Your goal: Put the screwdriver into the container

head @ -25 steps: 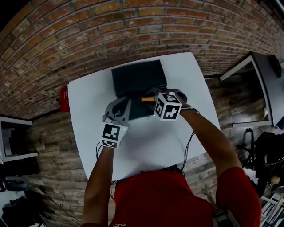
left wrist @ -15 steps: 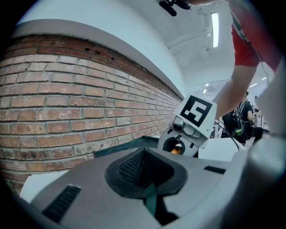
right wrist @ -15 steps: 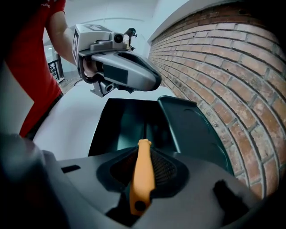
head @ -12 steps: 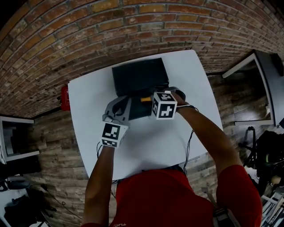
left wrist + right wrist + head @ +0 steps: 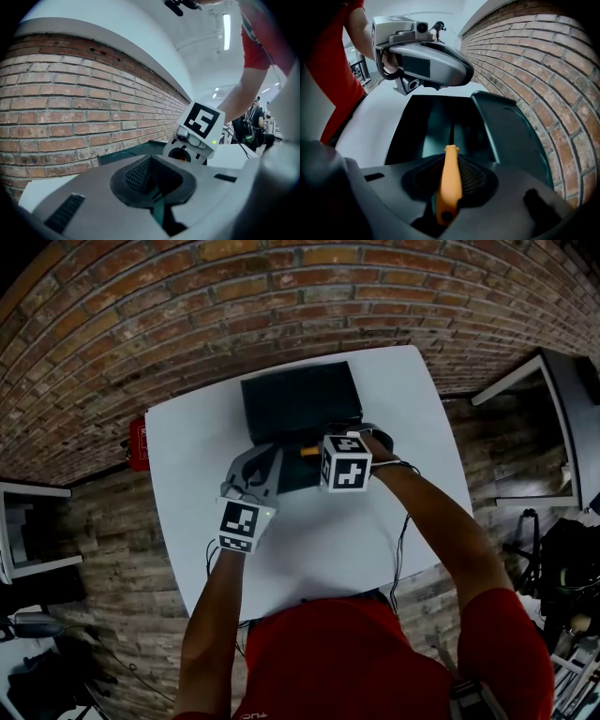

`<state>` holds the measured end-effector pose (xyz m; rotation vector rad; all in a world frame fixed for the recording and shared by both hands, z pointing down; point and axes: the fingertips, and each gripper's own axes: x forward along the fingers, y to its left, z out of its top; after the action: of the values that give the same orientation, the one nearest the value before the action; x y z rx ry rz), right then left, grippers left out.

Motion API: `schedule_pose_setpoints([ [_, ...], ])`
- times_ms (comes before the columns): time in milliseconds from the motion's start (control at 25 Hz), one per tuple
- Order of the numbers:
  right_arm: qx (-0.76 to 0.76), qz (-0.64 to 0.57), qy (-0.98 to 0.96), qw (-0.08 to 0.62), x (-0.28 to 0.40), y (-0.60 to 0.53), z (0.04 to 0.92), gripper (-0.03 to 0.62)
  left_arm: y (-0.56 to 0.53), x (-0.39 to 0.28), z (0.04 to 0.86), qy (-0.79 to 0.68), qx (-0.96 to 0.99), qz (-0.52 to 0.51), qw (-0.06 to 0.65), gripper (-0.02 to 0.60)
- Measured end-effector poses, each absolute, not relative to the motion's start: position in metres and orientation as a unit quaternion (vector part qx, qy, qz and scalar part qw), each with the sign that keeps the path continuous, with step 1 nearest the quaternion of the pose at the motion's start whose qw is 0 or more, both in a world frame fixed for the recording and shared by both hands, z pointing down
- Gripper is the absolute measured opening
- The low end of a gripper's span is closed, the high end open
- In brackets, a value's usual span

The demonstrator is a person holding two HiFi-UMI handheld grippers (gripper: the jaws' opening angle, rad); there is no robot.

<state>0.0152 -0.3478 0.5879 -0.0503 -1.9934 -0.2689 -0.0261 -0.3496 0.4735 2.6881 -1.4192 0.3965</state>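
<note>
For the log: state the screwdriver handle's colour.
Orange: the screwdriver handle shows best in the right gripper view.

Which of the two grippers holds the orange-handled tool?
The right gripper: its jaws are shut on the orange handle of the screwdriver. The left gripper pinches the rim of the container instead.

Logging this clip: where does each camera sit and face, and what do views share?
Head view: on the person's head, facing steeply down at the table, container, forearms, left gripper and right gripper.
Left gripper view: on the left gripper, along jaws shut on the container's teal edge toward the brick wall; right gripper and arm show.
Right gripper view: on the right gripper, past the clamped screwdriver into the container; left gripper shows.
All share the container.
</note>
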Motion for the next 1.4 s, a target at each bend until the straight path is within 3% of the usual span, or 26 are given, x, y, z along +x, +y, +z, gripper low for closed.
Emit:
schedule_pose_setpoints([
  [1400,-0.021,-0.080,-0.848,0.523,0.0180,-0.3498,0.5867,0.106,-0.3451,-0.0265,0.4810,-0.458,0.877,0.142,0.039,0.014],
])
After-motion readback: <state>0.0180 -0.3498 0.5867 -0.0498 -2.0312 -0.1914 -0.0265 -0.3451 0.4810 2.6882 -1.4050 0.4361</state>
